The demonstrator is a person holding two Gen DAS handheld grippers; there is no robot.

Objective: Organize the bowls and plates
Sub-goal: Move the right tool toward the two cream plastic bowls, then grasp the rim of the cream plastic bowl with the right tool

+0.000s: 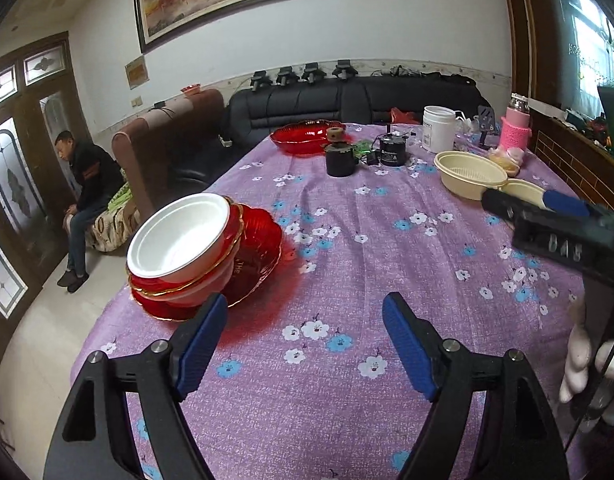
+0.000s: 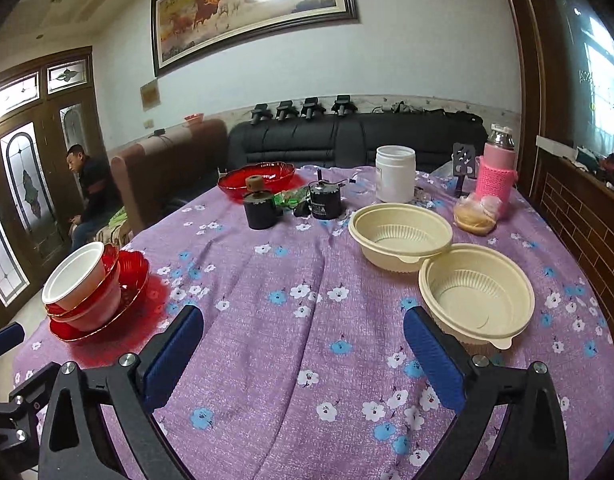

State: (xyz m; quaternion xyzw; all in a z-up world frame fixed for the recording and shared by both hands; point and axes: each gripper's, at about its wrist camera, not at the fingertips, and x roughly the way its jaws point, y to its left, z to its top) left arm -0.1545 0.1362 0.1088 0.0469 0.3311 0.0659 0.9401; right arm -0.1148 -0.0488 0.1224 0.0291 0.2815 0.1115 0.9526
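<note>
A white bowl [image 1: 183, 236] sits nested in red-and-white bowls [image 1: 195, 284] on a red plate [image 1: 259, 248] at the table's left edge; the stack also shows in the right wrist view [image 2: 81, 280]. Two cream plastic bowls stand at the right, one far [image 2: 401, 236] and one near [image 2: 477, 292]. My left gripper [image 1: 305, 320] is open and empty, just right of the stack. My right gripper [image 2: 303, 334] is open and empty, its right finger beside the near cream bowl. The right gripper also shows at the right of the left wrist view [image 1: 547, 210].
A purple flowered tablecloth [image 1: 347, 264] covers the table. At the back stand a red glass dish [image 2: 257, 178], a dark cup [image 2: 261, 210], a black canister [image 2: 325, 202], a white jar [image 2: 395, 180], a pink-sleeved bottle [image 2: 497, 176] and wrapped bread [image 2: 473, 216]. A man sits at the left.
</note>
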